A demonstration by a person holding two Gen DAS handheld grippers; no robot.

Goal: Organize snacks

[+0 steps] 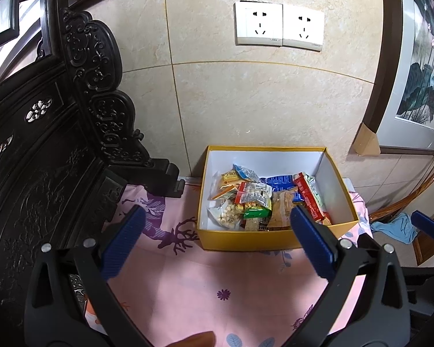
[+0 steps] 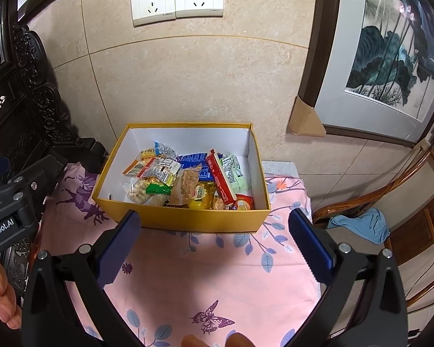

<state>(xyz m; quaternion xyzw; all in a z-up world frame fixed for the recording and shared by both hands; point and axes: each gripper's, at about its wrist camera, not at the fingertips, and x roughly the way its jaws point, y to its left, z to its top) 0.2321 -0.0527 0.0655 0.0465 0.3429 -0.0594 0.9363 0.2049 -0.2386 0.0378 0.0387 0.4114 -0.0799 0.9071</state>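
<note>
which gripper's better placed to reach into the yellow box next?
Right, marginally. The right gripper is open and centred on the yellow box, snack packets straight ahead. The left gripper, also open, sits off to the box's left side.

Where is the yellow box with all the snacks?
The yellow box sits on the pink cloth against the tiled wall, below the two sockets, ahead of both open grippers.

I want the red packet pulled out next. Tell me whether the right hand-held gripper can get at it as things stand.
Probably yes. The right hand-held gripper is open, in front of the box, which has no lid. The red packet lies on top of the pile, with nothing over it; only the front wall needs clearing.
</note>
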